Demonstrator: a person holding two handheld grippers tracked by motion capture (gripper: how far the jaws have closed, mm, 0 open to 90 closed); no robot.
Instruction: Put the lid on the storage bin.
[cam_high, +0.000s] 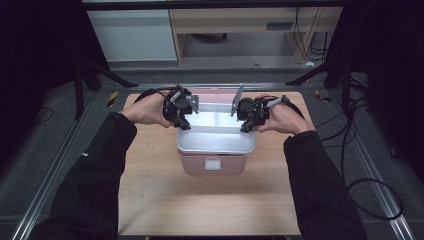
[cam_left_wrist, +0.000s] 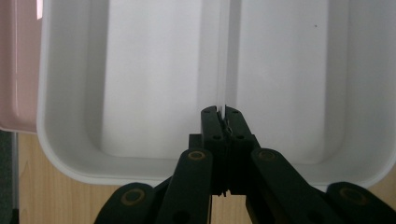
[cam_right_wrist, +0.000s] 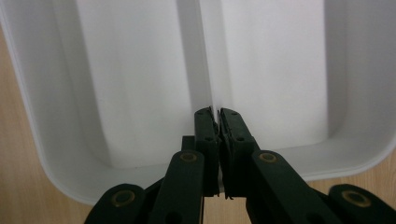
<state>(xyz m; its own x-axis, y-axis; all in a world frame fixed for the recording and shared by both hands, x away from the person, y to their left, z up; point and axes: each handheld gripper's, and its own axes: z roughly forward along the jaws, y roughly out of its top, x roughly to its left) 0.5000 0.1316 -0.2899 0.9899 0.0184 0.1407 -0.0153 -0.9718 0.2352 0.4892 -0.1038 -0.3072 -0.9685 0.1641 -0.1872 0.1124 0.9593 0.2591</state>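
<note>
we hold the left gripper (cam_high: 183, 121) closed on the thin centre divider of the shallow white rectangular plastic tray (cam_high: 215, 143), at its left end. the tray sits on top of the pink plastic box (cam_high: 214, 166) in the middle of the light wooden table (cam_high: 150, 190). our right gripper (cam_high: 246, 125) is likewise pinched tight on the same divider at the tray's right end.

Light falls from above onto the wooden table (cam_high: 210, 200) while the surroundings sink into darkness; the white tray (cam_left_wrist: 154, 70) glares, nearly washed out; the high view is soft and grainy; both gripper views show blurred, dark jaws.
</note>
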